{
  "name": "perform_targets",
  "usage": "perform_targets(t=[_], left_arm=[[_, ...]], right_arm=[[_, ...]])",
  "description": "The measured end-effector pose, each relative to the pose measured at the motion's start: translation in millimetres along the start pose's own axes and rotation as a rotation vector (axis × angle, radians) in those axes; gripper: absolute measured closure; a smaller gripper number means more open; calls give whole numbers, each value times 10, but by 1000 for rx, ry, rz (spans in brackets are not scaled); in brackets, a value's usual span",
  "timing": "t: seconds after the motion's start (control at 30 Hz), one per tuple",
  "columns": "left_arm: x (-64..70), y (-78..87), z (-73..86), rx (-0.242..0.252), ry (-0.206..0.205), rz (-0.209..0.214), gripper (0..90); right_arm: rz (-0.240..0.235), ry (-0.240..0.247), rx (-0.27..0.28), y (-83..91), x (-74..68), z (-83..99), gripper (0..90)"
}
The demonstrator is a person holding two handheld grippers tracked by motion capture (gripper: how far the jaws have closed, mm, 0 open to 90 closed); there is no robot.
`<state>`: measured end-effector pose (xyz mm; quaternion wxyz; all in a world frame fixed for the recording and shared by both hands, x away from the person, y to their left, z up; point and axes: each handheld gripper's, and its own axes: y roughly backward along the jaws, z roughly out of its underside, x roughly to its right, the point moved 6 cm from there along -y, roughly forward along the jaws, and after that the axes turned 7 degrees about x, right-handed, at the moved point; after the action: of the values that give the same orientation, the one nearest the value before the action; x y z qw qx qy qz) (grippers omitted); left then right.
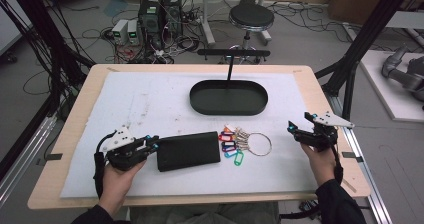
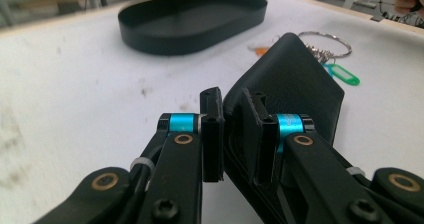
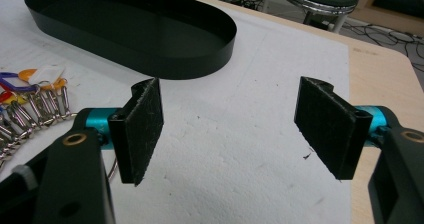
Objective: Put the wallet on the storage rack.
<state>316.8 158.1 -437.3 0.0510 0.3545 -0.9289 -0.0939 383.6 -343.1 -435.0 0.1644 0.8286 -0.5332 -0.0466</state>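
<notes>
Wallet [image 1: 188,151], black, long, flat, leather-like grain; lies on the white foam mat [image 1: 140,104] just in front of the oval black tray [image 1: 228,98], its right end touching the bunch of coloured key tags [image 1: 231,144]. Judged light, pliable rather than stiff, slightly grippy, not fragile; best taken at a short end where an edge stands proud of the mat.

Left gripper [image 2: 231,129]: jaws nearly together over the wallet's left corner, which sits between the pads; whether they actually pinch it cannot be told.

Right gripper [image 3: 235,129]: jaws wide apart, empty, to the right of the tray over bare mat.

Key ring [image 1: 258,144]: metal, right of the tags.

Surface: soft mat, scuffed, on a pale wooden table [image 1: 80,101].

Room: beyond the tray, a round stool [image 1: 251,18], computer units, loose cables on the floor.
</notes>
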Motion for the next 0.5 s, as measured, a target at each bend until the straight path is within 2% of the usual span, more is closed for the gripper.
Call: perform_targets(t=[0.03,0.07,0.1,0.23,0.27,0.37,0.47,0.5], left_arm=[[0,0,0,0,0,0,793],[22,-1,-38,23,-38,5,793],[34,-1,-56,38,-51,8,793],[67,5,-97,70,-84,19,794],[86,15,-119,85,-110,28,795],[112,29,-138,102,-138,40,794],[129,41,-145,117,-146,53,794],[129,41,-145,117,-146,53,794]], right_arm=[[0,0,0,0,0,0,281],[-6,3,4,3,-14,-11,280],[-8,5,6,3,-23,-18,281],[-27,-2,27,5,-62,-54,280],[-57,-16,52,15,-104,-94,280],[-109,-39,101,20,-195,-170,280],[-172,-44,140,5,-328,-239,280],[-172,-44,140,5,-328,-239,280]])
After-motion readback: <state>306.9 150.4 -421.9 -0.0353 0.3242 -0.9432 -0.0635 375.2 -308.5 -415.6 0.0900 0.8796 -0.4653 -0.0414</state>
